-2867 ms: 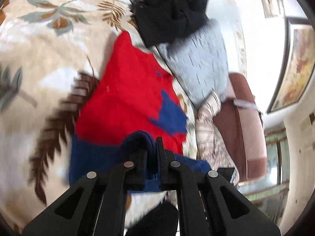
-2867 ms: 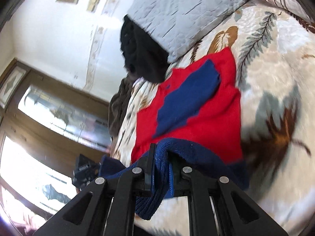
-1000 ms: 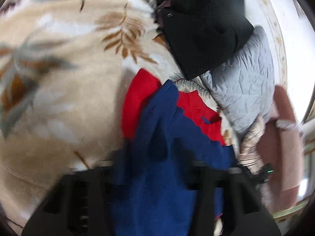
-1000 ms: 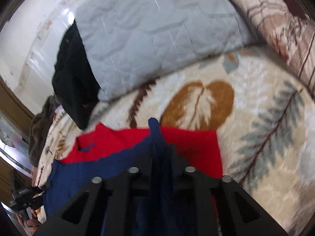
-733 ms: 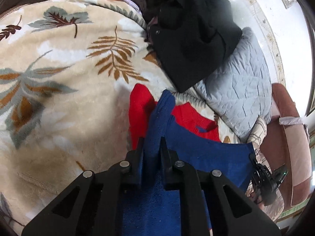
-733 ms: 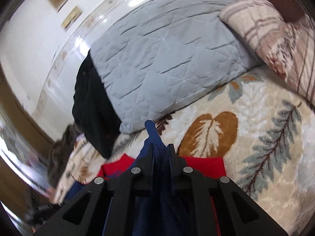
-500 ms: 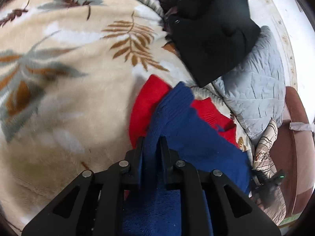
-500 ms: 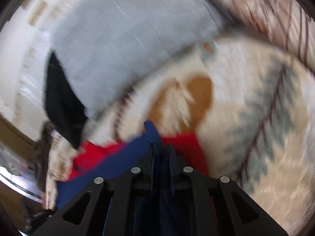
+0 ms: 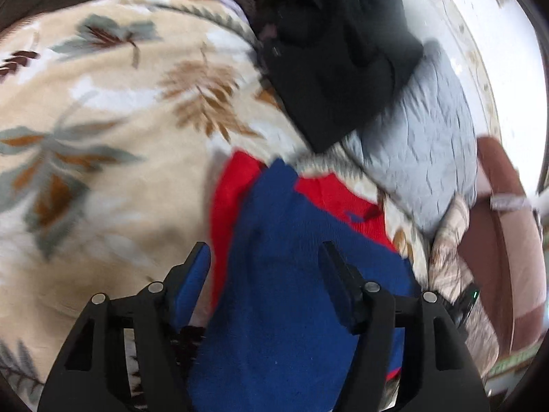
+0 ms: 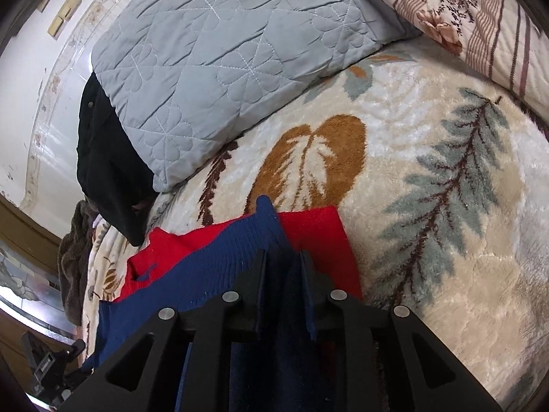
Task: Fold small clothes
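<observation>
A single red-and-blue knit garment (image 9: 274, 274) lies on a leaf-patterned plush blanket (image 9: 103, 158), its blue hem band folded forward over the red body, directly ahead of and beneath both tools. The left gripper (image 9: 264, 261) hangs over it with its jaws spread wide and gripping nothing, the blue cloth lying loose between them. The right gripper (image 10: 282, 264) has its jaws drawn near together with the blue edge running between them; whether they pinch the cloth or have just let go cannot be told from this angle. The knit looks soft, light and limp, likely to drape and bunch rather than hold a crease, so a corner or the thicker ribbed hem seems the surest place to take hold, and the pile of the blanket may drag on it. Beyond the garment's far edge, ahead of the tools, sit one grey quilted pillow (image 10: 226, 51) and one black garment (image 9: 339, 55) heaped partly against it. One striped floral cushion (image 10: 480, 17) lies further to the right of the right gripper. One reddish-brown chair (image 9: 497, 226) stands off the left gripper's right side.
</observation>
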Demonstrator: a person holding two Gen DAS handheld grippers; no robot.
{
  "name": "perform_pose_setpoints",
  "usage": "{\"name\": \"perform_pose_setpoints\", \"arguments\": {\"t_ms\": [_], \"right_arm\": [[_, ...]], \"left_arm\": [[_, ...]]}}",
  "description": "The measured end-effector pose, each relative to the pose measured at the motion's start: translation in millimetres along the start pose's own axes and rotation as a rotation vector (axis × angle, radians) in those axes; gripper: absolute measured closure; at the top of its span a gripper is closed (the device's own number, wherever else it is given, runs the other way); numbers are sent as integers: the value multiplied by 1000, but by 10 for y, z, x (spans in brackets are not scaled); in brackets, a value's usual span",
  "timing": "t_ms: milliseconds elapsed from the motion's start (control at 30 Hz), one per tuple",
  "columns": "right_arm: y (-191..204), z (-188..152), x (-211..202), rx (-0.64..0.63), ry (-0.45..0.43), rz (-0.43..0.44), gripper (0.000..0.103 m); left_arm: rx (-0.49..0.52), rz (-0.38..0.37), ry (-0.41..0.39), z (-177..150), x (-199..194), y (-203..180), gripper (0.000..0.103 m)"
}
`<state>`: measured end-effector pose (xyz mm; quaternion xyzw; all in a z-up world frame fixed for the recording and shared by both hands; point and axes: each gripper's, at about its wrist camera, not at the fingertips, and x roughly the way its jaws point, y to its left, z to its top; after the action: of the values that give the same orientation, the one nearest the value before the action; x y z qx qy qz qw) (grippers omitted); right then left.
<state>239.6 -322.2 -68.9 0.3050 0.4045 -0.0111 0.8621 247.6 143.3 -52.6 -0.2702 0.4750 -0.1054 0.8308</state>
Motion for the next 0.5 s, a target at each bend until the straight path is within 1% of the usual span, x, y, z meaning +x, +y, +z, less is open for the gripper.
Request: {"name": "perform_pose_setpoints", "arguments": {"t_ms": [33, 67, 100, 133, 167, 233, 300, 333, 367, 400, 433, 467, 500], "right_arm": [[18, 1, 4, -12, -4, -7, 82], [50, 1, 2, -40, -10, -18, 87], [101, 3, -16, -87, -17, -28, 90], [156, 9, -76, -131, -48, -25, 90], [181, 23, -149, -143, -83, 1, 91], [183, 73, -326, -115, -160, 86, 92], [141, 117, -395, -65, -205, 131, 92], [108, 127, -345, -48, -199, 120, 92], [79, 125, -257, -43, -173, 91, 92], [41, 110, -126, -43, -123, 54, 91], [-17, 73, 38, -35, -47, 5, 90], [-65, 35, 137, -19, 7, -30, 91], [-91, 9, 62, -1, -33, -10, 89]], "left_arm": [[24, 25, 9, -27, 55, -38, 50], [55, 58, 12, -61, 96, -86, 86], [86, 94, 18, -85, 131, -128, 98], [110, 128, 12, -101, 143, -160, 97], [105, 130, -20, -111, 93, -169, 97], [87, 98, -78, -89, -41, -177, 98], [78, 97, -121, -57, -127, -166, 98], [70, 98, -124, -50, -121, -149, 98], [60, 115, -110, -49, -59, -113, 98], [47, 143, -84, -58, 45, -60, 98], [34, 163, -49, -75, 167, -1, 98], [24, 173, -34, -80, 224, 25, 96], [19, 169, -48, -78, 195, 26, 95]]}}
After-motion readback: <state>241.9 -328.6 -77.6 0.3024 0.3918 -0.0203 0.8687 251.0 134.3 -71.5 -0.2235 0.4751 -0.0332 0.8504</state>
